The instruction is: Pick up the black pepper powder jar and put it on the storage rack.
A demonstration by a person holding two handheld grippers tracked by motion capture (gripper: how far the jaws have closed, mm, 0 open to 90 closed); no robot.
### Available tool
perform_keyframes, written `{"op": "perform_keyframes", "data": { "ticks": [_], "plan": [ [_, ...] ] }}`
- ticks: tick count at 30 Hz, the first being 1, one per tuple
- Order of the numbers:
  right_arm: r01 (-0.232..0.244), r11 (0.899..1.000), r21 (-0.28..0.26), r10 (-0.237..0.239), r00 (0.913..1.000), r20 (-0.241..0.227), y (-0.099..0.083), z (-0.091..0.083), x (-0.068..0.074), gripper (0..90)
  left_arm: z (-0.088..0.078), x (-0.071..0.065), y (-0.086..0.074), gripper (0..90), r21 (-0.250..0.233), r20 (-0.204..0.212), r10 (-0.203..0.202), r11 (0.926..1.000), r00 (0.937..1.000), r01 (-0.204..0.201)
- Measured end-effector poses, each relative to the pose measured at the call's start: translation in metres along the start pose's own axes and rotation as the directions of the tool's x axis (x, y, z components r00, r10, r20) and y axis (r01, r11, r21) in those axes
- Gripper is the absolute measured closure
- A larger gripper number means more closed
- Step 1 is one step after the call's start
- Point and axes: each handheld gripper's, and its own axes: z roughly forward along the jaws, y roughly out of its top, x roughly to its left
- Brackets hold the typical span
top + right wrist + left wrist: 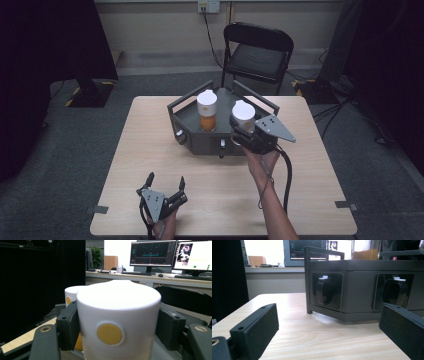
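Left tool [165, 181] resting low on the tabletop [150, 150], jaws spread, empty; grey tray [192, 131] mid-tabletop holding an orange-filled white-lidded jar [207, 110]; right tool [239, 131] pinching a second white-lidded jar [117, 322] at the tray's right.

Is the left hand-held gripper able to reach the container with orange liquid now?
Probably yes: the left hand-held gripper is open, bare table lies between it and the dark tray, and the orange container stands free.
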Motion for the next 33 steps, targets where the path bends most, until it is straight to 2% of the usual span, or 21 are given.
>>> {"op": "perform_keyframes", "data": {
  "ticks": [13, 17, 21, 33],
  "plan": [
    [0.013, 1.0, 0.02, -0.013, 0.9999, 0.01, 0.008, 0.028, 0.0, 30.1, 0.0, 0.001, 0.0, 1.7, 0.0, 0.003, 0.001, 1.0, 1.0, -0.001],
    [-0.006, 1.0, 0.022, 0.006, 0.9999, 0.016, 0.01, 0.037, -0.005, 30.1, 0.0, 0.001, 0.0, 1.7, 0.001, 0.003, 0.001, 1.0, 1.0, -0.001],
    [0.005, 0.999, 0.043, -0.006, 0.9995, 0.03, 0.016, 0.048, -0.01, 30.1, 0.0, 0.001, 0.0, 1.6, 0.001, 0.005, 0.001, 1.0, 1.0, -0.001],
    [-0.048, 0.996, 0.071, 0.045, 0.9982, 0.039, 0.012, 0.069, -0.016, 30.1, 0.0, 0.002, 0.0, 1.6, 0.001, 0.01, 0.001, 1.0, 1.0, -0.001]
  ]
}}
